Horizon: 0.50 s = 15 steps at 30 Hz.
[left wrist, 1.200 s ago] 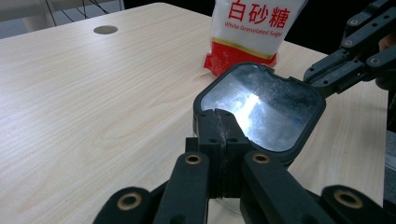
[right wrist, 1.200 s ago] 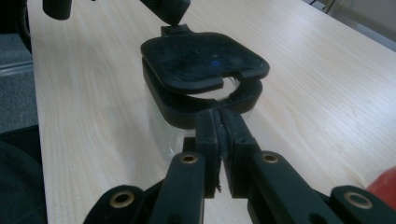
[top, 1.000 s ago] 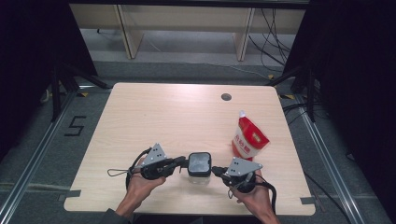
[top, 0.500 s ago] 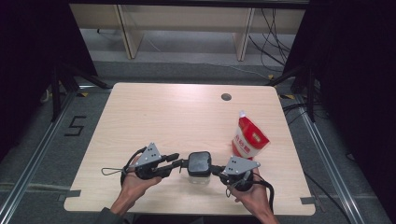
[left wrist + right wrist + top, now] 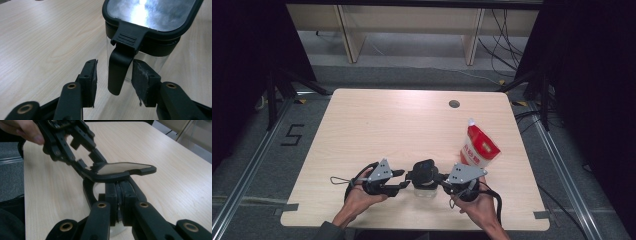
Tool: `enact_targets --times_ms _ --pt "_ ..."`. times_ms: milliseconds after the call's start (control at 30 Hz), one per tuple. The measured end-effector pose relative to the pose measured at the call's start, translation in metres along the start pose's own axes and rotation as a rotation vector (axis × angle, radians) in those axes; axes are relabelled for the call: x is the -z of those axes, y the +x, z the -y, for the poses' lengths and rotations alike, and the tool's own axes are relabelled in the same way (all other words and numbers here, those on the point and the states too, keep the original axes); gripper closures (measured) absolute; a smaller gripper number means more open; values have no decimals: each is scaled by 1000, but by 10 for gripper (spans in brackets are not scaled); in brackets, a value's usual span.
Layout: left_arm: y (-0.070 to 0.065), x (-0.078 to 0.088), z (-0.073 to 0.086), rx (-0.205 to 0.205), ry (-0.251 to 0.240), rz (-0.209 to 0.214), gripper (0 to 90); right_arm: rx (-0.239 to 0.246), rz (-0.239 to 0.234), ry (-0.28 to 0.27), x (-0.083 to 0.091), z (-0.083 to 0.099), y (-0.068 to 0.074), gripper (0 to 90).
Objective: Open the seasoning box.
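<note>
A: Where is the glass container [image 5: 424, 186]?

B: It stands near the front edge of the table [image 5: 377, 120], well apart from the red pouch [image 5: 479, 148], between both grippers.

A: And the left gripper [image 5: 114, 75]?

B: Its jaws have just been opening. The black latch [image 5: 119, 65] of the lid [image 5: 150, 15] hangs between the pads, not pressed.

A: The right gripper [image 5: 119, 197]?

B: It is clenched on the container's rim, under the lid.
</note>
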<state>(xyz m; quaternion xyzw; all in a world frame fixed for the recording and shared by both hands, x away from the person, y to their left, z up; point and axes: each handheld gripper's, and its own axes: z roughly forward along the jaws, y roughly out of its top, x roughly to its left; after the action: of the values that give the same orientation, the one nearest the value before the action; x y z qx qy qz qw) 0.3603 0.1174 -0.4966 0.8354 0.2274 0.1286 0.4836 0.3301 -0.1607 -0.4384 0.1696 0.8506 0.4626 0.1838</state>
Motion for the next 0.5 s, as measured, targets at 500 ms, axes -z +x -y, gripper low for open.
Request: enact_targets --times_ms 500 --pt "-4 -2 0 -24 21 19 731 27 -19 -12 -18 -29 8 876"
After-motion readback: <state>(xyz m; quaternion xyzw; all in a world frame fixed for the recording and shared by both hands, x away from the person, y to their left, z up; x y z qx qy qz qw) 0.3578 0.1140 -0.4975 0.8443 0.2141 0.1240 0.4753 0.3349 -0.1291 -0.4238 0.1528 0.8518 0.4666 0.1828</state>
